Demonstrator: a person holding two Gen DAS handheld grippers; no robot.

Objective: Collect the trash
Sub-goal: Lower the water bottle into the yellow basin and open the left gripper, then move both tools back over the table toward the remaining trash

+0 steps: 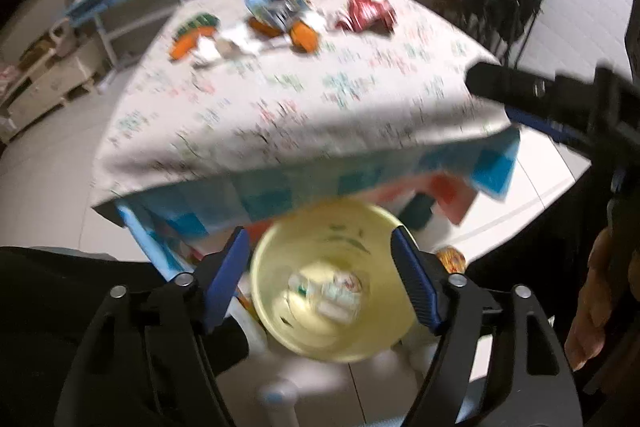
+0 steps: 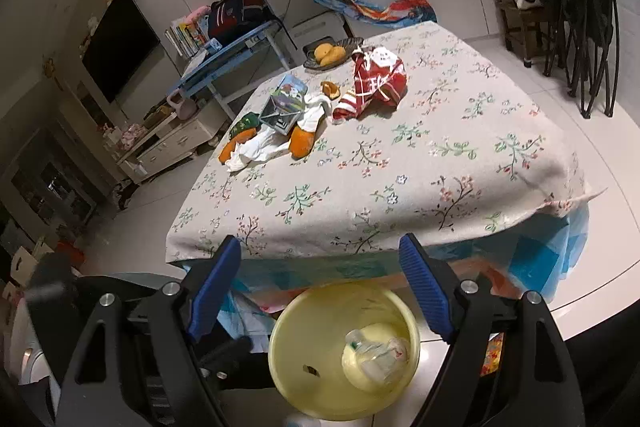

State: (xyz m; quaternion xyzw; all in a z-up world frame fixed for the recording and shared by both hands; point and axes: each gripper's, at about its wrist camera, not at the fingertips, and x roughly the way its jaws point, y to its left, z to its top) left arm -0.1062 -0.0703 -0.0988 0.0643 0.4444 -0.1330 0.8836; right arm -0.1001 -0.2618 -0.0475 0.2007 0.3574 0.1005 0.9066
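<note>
Left gripper [image 1: 320, 279]: fingers spread, nothing between them. It hangs over the yellow bin [image 1: 332, 283] at the bottom centre of its view; view is motion-blurred.
Right gripper [image 2: 320, 287]: also spread and empty, above the same bin [image 2: 344, 351], bottom centre of its view. It also shows as a dark shape at the right edge of the left view.
Bin: sits on the floor just off the near edge of the surface [image 2: 400, 163], mouth up. Likely parked there so trash comes off the edge and drops straight in.
Bin contents: a crumpled clear plastic bottle [image 2: 376, 351] lies at the bottom, plus a small dark scrap on the inner wall. So part of the job looks done.
Remaining trash: clustered in the upper middle of the right view, at the far side of the surface. White tissue [image 2: 260, 151], orange peel [image 2: 302, 143], a small carton [image 2: 286, 103], a red and white wrapper [image 2: 374, 83].
Not trash, I think: dish with whole fruit [image 2: 330, 53] at the far edge, beside the cluster.
Edges: tablecloth hangs over the near edge, a second blue and red cloth hangs below it, close to the bin rim. Could snag a low pass.
Open room: the near half of the surface carries nothing, so a reach from bin to cluster is unobstructed. Folded chairs [image 2: 576, 27] stand well apart at upper right.
Next, my guess: one gripper goes forward to the tissue or peel, nearest the left edge.
</note>
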